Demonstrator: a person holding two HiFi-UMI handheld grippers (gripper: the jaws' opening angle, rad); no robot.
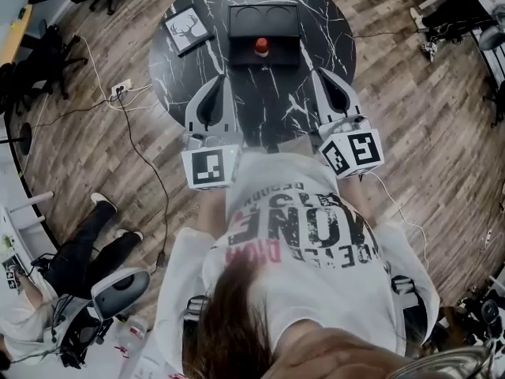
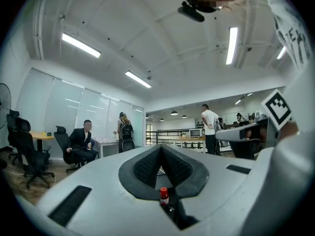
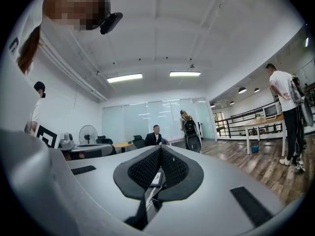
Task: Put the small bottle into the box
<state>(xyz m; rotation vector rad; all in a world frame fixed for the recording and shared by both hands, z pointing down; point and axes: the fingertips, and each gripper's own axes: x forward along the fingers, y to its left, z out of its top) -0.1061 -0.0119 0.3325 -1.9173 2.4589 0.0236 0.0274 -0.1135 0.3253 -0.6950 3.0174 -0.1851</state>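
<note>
Running upside down across the person's white shirt [image 1: 308, 227], large dark print is showing too broken up to read in full. Each marker cube [image 1: 211, 167] is bearing a black-and-white square code, and a framed deer picture [image 1: 188, 30] is lying at 10 o'clock on the round black marbled surface [image 1: 323, 30]. The red-capped small bottle [image 1: 261, 46] is standing upright on the near half of the black box [image 1: 264, 18] at 12 o'clock. Bare surface is lying open between the box and the near rim. The left tongs [image 1: 215, 85] at 7 o'clock and the right tongs [image 1: 322, 77] at 5 o'clock are both pressed together, pinching nothing and pointing toward the box.
</note>
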